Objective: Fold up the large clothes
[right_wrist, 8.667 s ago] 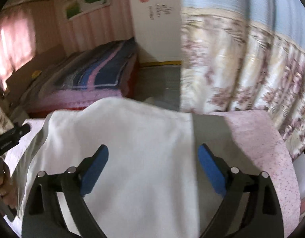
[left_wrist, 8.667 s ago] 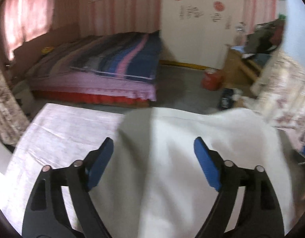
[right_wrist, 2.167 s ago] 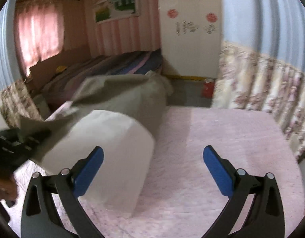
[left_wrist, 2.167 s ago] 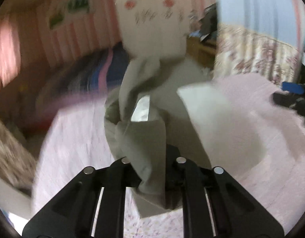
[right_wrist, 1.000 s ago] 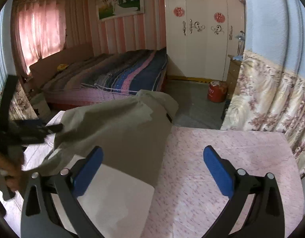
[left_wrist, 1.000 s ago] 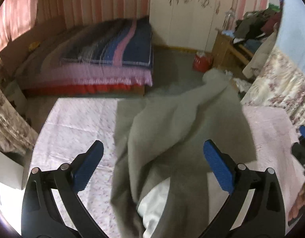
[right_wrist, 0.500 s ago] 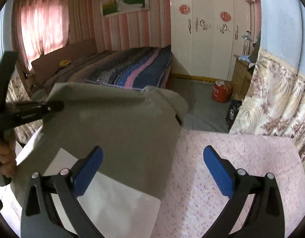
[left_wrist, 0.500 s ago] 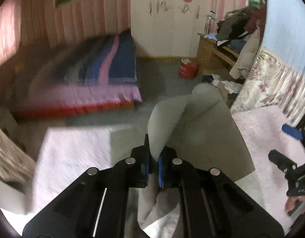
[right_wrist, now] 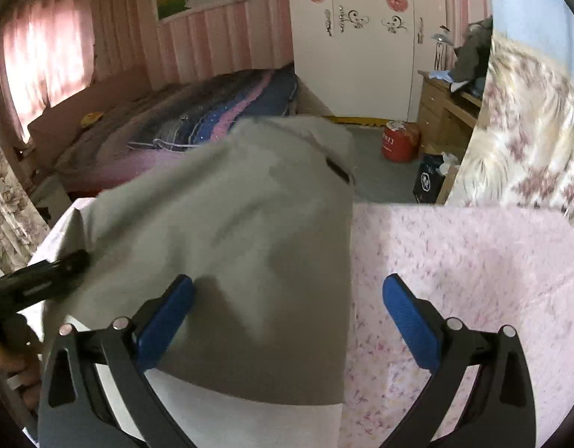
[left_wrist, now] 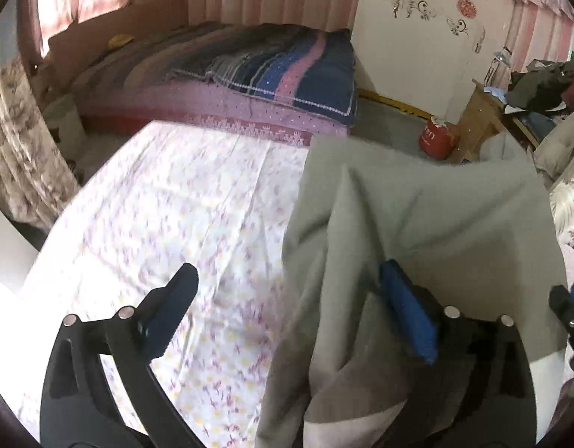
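Note:
A large grey garment (left_wrist: 436, 216) lies on the floral sheet (left_wrist: 167, 216), folded over its white under-layer (right_wrist: 249, 422). My left gripper (left_wrist: 287, 272) hangs low over the garment's left edge. Its jaws are opening wide; loose grey cloth lies between them and drapes around the right blue pad (left_wrist: 406, 317), with neither pad pressing on it. My right gripper (right_wrist: 287, 283) is open above the garment (right_wrist: 231, 224), whose right edge runs between its fingers. The left gripper (right_wrist: 44, 280) shows as a black bar at the garment's left side, and the right gripper (left_wrist: 570, 306) peeks in at the frame edge.
Beyond the sheet stands a bed with a striped blue and pink blanket (left_wrist: 287, 71). A red canister (right_wrist: 399, 142) sits on the grey floor near a wooden desk (right_wrist: 443, 112) piled with clothes. A floral curtain (right_wrist: 529, 149) hangs at the right. A hand (right_wrist: 7, 366) is at the left edge.
Half a second ago my left gripper was shut on a raised fold of the garment; now it is open and the cloth has dropped onto the sheet. Both grippers have come down.

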A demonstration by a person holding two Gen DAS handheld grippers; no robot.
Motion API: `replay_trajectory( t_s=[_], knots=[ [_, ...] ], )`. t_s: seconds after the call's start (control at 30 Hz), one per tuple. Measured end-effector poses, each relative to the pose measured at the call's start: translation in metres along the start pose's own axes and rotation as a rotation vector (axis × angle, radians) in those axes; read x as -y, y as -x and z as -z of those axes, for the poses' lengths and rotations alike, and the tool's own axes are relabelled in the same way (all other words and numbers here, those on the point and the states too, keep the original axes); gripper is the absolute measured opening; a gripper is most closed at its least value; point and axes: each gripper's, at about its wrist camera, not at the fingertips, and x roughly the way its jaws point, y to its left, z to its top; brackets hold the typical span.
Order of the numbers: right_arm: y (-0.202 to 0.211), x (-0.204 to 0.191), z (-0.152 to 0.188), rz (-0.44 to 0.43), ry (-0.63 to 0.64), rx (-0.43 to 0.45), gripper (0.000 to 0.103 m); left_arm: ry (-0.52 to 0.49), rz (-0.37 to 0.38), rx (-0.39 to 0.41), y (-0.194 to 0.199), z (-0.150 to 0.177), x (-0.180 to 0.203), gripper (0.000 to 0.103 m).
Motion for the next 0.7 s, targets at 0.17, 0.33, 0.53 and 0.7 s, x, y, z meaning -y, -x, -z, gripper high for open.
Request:
replay_trajectory(
  t_s=[0.17, 0.33, 0.53, 0.7],
  knots=[
    [-0.008, 0.004, 0.005, 0.007, 0.030, -0.028, 0.101, -0.020, -0.022, -0.014, -0.004, 0.013, 0.001, 0.100],
    [-0.004, -0.011, 0.012, 0.107, 0.146, -0.042, 0.101, -0.075, -0.016, 0.017, 0.010, 0.027, 0.002, 0.100],
    [0.030, 0.000, 0.032, 0.061, 0.101, -0.006, 0.101, -0.144, -0.033, 0.099, 0.042, 0.056, 0.008, 0.100],
    [0.053, 0.002, 0.059, 0.030, 0.094, -0.018, 0.101, -0.181, -0.026, 0.141, 0.075, 0.085, 0.013, 0.100]
  ],
)
